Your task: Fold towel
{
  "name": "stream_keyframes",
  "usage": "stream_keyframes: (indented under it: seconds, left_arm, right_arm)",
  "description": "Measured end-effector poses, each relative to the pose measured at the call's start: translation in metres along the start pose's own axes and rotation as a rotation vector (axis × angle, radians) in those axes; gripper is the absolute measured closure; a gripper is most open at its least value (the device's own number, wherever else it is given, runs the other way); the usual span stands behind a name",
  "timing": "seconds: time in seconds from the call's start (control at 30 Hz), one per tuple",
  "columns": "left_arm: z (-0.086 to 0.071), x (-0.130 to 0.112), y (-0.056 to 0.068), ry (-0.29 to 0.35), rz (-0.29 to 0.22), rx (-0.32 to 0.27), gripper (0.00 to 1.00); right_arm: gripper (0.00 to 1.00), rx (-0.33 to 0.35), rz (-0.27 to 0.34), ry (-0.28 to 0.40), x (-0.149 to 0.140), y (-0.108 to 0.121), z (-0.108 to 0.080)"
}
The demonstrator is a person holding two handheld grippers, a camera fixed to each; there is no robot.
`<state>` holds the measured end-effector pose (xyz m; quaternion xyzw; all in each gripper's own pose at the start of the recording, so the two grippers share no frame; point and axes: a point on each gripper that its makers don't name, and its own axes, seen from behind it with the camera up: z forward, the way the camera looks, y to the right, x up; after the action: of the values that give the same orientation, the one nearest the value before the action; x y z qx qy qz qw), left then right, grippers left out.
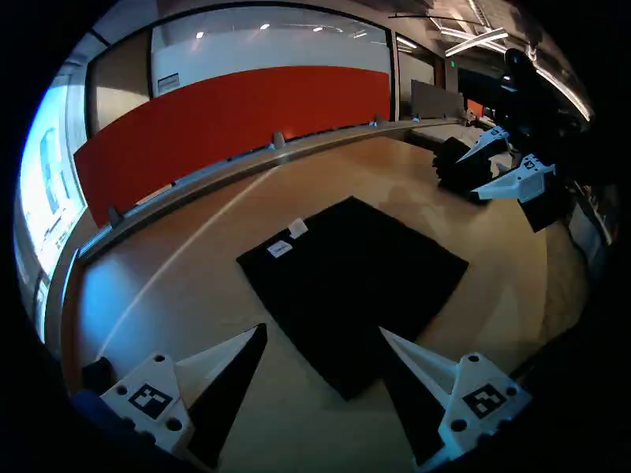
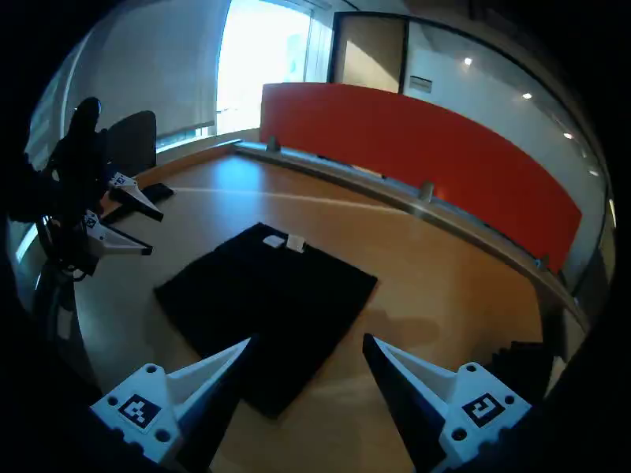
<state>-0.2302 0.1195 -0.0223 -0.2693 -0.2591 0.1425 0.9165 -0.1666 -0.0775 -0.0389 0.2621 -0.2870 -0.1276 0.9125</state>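
light wooden tabletop point(image 1: 158, 299), long red divider panel point(image 1: 237, 118), bright window point(image 2: 264, 63), ceiling strip lights point(image 1: 477, 41), perhaps a dark chair point(image 2: 130, 138)

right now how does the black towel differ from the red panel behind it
The towel is black; the panel is red. The towel lies flat on the table; the panel stands upright along the table's far edge. The towel is roughly square; the panel is long. Neither has a pattern.
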Motion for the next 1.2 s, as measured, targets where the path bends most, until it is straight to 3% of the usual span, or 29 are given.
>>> stream_keyframes:
  seconds: [0.3, 0.67, 1.2]
  left_arm:
    - [0.020, -0.040, 0.015, -0.079, 0.030, -0.036, 0.06]
    - [0.032, -0.074, 0.029, -0.146, 0.015, -0.076, 0.06]
    - [0.043, -0.097, 0.039, -0.208, 0.027, -0.096, 0.06]
  right_arm:
    - [0.00, 0.025, 0.001, -0.061, -0.042, -0.012, 0.016]
    - [0.00, 0.052, 0.013, -0.125, -0.081, -0.023, 0.031]
    - [0.01, 0.082, 0.007, -0.181, -0.118, -0.037, 0.042]
